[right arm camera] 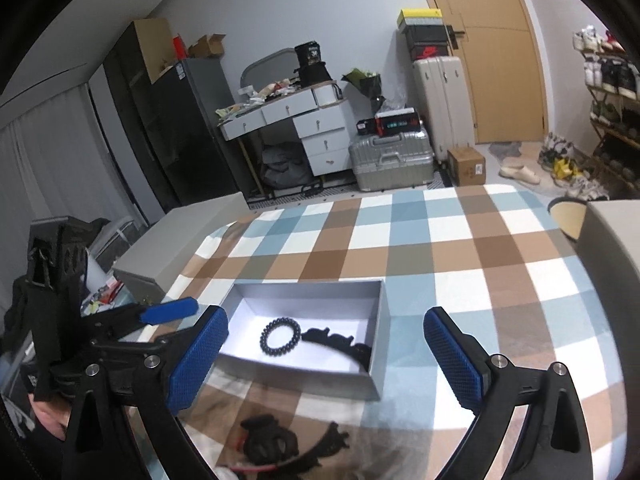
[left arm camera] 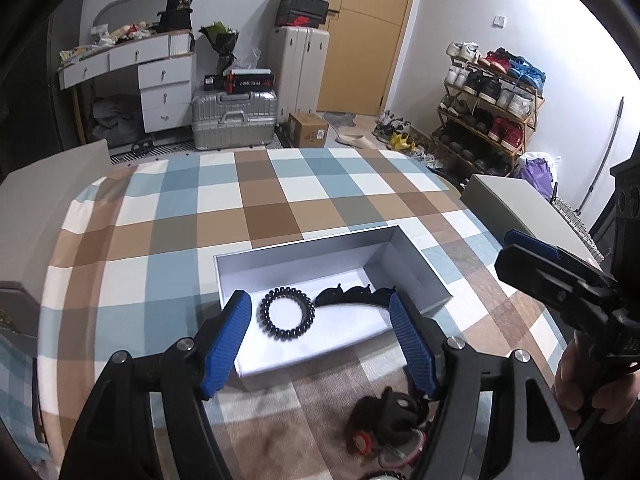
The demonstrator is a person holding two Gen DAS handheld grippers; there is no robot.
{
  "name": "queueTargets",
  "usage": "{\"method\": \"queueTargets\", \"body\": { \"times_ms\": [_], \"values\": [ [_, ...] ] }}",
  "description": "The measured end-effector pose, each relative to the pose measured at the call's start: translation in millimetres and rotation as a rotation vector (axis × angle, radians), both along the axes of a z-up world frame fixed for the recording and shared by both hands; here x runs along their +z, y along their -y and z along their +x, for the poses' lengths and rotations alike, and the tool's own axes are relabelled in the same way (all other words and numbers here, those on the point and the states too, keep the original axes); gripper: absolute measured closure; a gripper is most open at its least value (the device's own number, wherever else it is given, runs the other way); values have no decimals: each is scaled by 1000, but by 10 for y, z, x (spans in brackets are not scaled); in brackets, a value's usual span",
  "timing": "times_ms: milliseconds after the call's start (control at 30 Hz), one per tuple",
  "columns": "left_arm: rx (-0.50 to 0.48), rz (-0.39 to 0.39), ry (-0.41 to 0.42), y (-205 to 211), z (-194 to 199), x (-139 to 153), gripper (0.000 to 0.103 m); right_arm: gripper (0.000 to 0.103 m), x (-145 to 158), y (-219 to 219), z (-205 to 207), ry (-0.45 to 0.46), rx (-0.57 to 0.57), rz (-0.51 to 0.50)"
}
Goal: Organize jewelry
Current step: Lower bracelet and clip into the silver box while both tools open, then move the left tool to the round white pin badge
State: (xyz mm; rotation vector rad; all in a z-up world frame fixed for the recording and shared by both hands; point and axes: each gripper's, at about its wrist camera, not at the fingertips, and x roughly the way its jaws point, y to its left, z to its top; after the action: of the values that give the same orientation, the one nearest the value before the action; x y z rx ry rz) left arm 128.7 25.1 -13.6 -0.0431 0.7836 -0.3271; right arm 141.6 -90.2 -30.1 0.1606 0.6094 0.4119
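Surface: a table covered with a checked cloth (left arm camera: 260, 200) in blue, brown and white was recorded.
Container: a shallow white box (left arm camera: 304, 256), open at the top, was found lying on the cloth near the table's near edge.
Contents, item one: a black spiral hair tie (left arm camera: 286, 314) was noted lying flat on the box floor.
Contents, item two: a black scalloped hair clip (left arm camera: 352, 294) was noted just beside the hair tie, toward the box's right wall; whether the two touched could not be told.
Loose stock: a heap of dark hair accessories (right arm camera: 272, 444), with a red part among them, was seen on the cloth in front of the box, outside it.
Left gripper (left arm camera: 320, 320): its blue pads were held spread apart above the near end of the box; nothing was pinched between them.
Right gripper (right arm camera: 324, 344): its blue pads were likewise held wide apart, with nothing between them; it was poised over the cloth at the box's near right corner.
Hand (left arm camera: 576, 384): a hand was seen wrapped round the right gripper's handle.
Surroundings: a silver suitcase (left arm camera: 234, 118), a white drawer unit (left arm camera: 166, 92), a shoe rack (left arm camera: 488, 108) and a wooden door (left arm camera: 360, 36) were recorded beyond the table.
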Motion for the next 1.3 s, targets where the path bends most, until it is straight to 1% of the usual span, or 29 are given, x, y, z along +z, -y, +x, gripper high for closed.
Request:
{"method": "queueTargets", "body": {
  "times_ms": [100, 233, 300, 400, 567, 767, 833, 933, 1000, 1133, 1300],
  "values": [
    [15, 5, 30, -2, -126, 40, 35, 0, 7, 11, -149, 24, -5, -15],
    [27, 1, 53, -3, -272, 59, 24, 0, -14, -8, -346, 42, 12, -40],
    [32, 2, 67, 6, -355, 66, 23, 0, -21, -18, -455, 54, 21, -47],
    [30, -4, 71, 8, -443, 59, 23, 0, -36, -27, -610, 74, 30, -58],
    [38, 7, 75, 4, -595, 15, 21, 0, -109, -21, -839, 96, 31, -74],
    [58, 4, 53, -36, -762, -102, 21, 0, -241, -30, -979, 82, 33, -96],
    [56, 2, 35, -51, -820, -171, 21, 0, -292, -32, -1035, 83, 33, -104],
    [52, 10, 4, -72, -908, -301, 21, 0, -392, -13, -1108, 69, 27, -96],
    [50, 10, -30, -96, -951, -411, 21, 0, -461, -4, -1149, 62, 23, -95],
    [41, -7, -84, -121, -1056, -582, 21, 0, -597, -3, -1208, 33, 23, -122],
    [17, -3, -130, -62, -1126, -708, 21, 0, -704, 9, -1287, 10, 27, -132]
  ]
}}
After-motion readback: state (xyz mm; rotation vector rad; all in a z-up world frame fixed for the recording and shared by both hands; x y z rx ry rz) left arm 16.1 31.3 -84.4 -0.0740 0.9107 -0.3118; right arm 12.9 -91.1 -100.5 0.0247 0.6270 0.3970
